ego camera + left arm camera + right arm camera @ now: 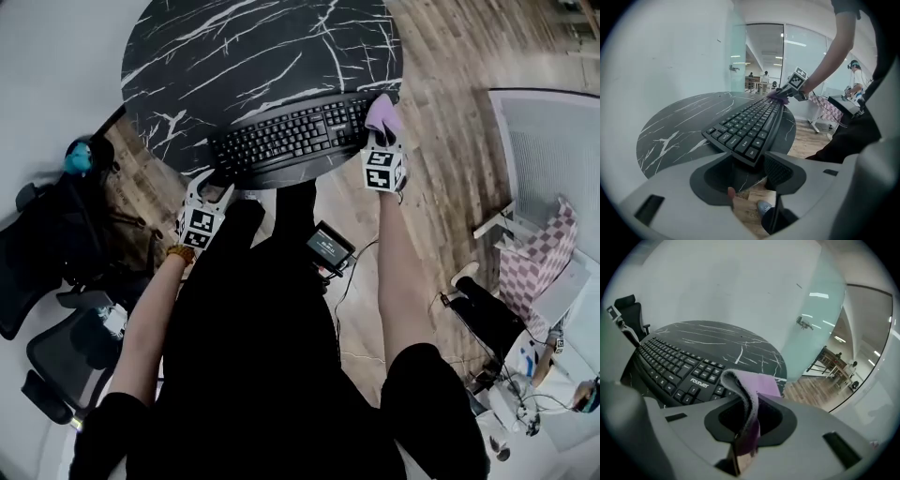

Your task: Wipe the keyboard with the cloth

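Note the lilac cloth [751,392] pinched tight between the fingers of the right gripper [749,423], with a loose fold flopping forward over the tips. Find the keyboard [286,139] just ahead and to the left of those fingers, lying on the round marble worktop [234,56] close to its rim. From the head view, place the cloth right at the keyboard's end, contact not certain.

At the opposite end, see the left gripper [751,172] with fingers spread wide and the keyboard's corner sitting in the gap. Cannot tell whether either pad actually presses on it.

Judging by this, about to begin a first pass. To do it well:
- Lower until the hanging fold, not the hard tips, meets the keys.
- Press lightly, to avoid snagging keycaps.
- Drag in straight rows away from the right fingers' end towards the left fingers, overlapping each row.
- Brace the corner with the left fingers against sliding off the rim.
- Watch for the fold bunching under the tips.
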Available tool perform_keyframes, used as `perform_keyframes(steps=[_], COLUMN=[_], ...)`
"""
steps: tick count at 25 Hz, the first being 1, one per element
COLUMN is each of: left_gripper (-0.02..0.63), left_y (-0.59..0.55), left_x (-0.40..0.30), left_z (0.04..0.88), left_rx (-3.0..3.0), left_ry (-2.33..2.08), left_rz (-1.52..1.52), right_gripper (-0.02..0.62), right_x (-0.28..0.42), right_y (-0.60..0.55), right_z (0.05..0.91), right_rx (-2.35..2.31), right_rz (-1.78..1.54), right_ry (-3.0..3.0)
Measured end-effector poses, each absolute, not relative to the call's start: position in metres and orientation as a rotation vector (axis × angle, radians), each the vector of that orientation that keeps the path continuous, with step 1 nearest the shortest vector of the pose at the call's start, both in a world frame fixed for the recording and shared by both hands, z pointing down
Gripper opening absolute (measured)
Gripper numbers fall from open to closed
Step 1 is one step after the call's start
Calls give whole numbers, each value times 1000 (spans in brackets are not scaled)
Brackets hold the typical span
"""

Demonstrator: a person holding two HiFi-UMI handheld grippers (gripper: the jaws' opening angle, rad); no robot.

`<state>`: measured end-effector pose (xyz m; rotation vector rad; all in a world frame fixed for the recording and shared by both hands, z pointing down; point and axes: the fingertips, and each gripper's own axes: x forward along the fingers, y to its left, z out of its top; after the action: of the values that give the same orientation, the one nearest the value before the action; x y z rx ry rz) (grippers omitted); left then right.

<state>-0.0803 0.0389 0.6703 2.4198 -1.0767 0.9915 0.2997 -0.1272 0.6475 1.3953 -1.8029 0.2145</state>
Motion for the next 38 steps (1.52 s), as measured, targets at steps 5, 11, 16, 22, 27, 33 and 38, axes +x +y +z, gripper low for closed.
perform_keyframes(steps=[5, 11, 16, 22, 27, 33, 38], left_gripper=[206, 207, 209, 210, 210, 213, 213], left_y=[37, 41, 41, 38, 39, 39, 39], left_x=[-78, -80, -78, -78, -77, -77, -78], left_z=[667, 673, 672, 672, 672, 673, 674], left_rx=[2422, 2391, 2401, 2402, 2403, 2407, 2399], left_ry=[-1101, -1090, -1090, -1089, -1088, -1092, -1100], left_rz=[985, 994, 989, 984, 985, 984, 977], right_gripper=[60, 60, 60, 60, 60, 60, 60], right_x=[290, 288, 290, 287, 273, 256, 238], right_y=[-123, -121, -122, -122, -116, -111, -106], right_z=[662, 666, 666, 666, 667, 667, 668], right_rx=[1431, 1494, 1562, 1642, 1664, 1677, 1661], right_rz=[342, 429, 513, 597, 650, 696, 678], right_ry=[-1797, -1761, -1755, -1728, -1739, -1758, -1770])
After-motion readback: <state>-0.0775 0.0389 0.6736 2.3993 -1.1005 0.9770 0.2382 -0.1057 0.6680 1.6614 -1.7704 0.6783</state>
